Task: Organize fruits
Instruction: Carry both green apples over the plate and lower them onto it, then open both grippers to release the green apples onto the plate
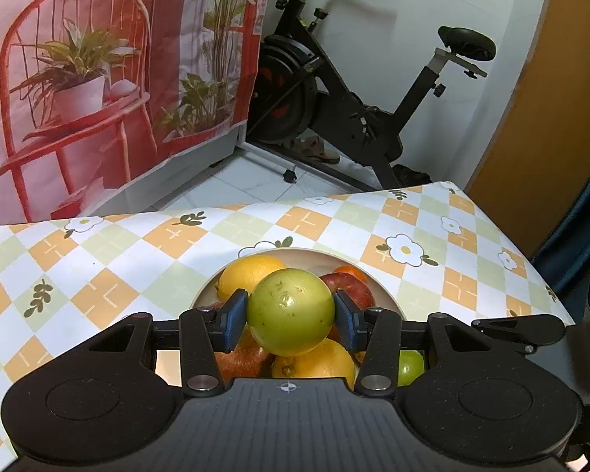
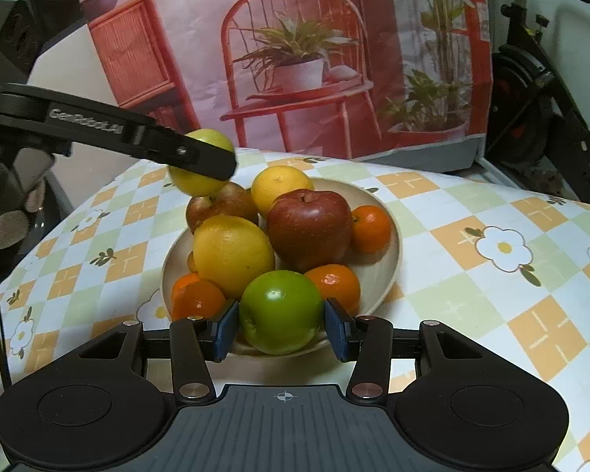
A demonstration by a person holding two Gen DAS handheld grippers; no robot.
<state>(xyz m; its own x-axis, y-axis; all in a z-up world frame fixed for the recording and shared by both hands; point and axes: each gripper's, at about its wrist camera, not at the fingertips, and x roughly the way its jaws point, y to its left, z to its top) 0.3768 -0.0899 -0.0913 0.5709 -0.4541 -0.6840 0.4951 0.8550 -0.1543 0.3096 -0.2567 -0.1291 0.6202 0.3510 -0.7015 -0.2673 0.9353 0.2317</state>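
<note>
Two green fruits gripped over a crowded plate, little room to set them down.

Spread across the lower frame: desk (image 2: 472,275) under a checked, flower-printed cloth, bearing at centre a round beige plate (image 2: 389,212) heaped with yellow citrus, red apples and small oranges. Held above the heap, upper left in the right view: pale yellow-green round fruit (image 2: 206,137), clamped between left gripper (image 1: 291,316) fingers. Bottom centre: glossy darker green apple (image 2: 281,310), pinched by right gripper (image 2: 281,328) fingers at the near rim. Risk, probably: either fruit released onto the mound rolling off the plate, or nudging an orange over the rim.
</note>
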